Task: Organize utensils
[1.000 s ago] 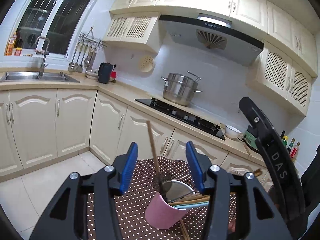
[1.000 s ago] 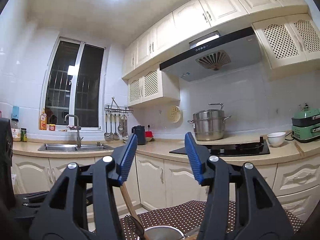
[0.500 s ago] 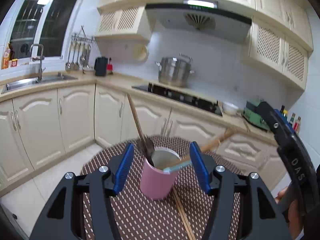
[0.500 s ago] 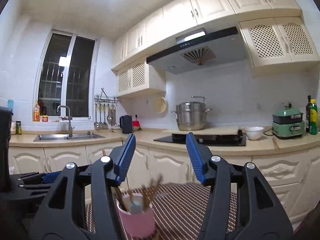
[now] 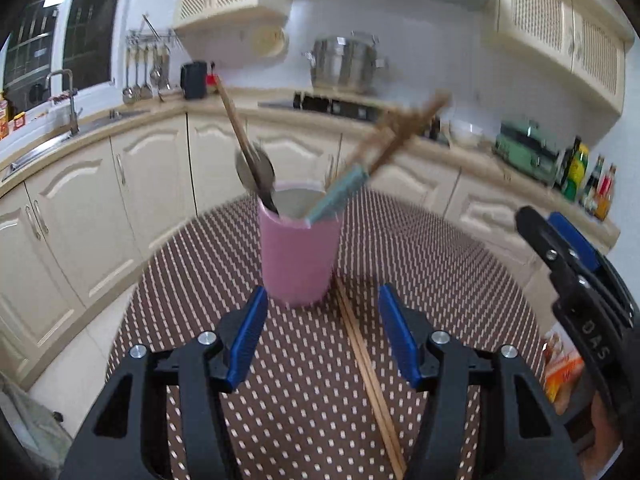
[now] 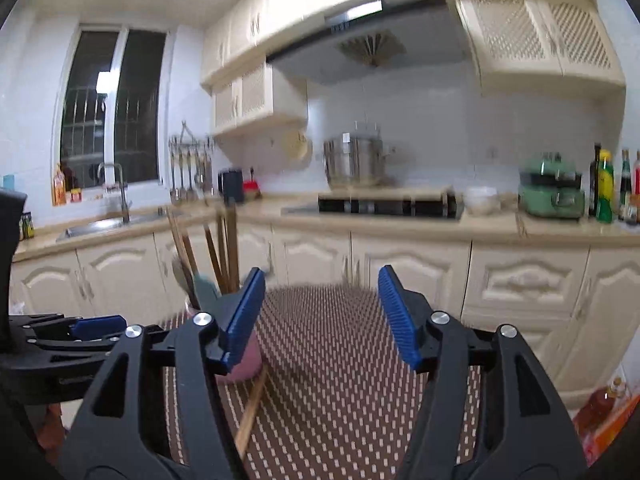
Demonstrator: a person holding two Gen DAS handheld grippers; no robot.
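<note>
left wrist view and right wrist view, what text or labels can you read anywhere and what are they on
"DAS": white letters running down the black body of the right gripper, in the left wrist view; letters may continue out of sight.
Sauce bottles on the counter: labels too blurred to read.
Orange packet beside the dotted table: print too blurred to read.
Bottles on the window sill: labels too small to read.
Nothing else legible.

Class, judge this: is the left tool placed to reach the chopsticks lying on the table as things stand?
Probably yes. The chopsticks lie bare on the dotted tablecloth between the open left tool fingers; the pink cup stands beyond them.
</note>
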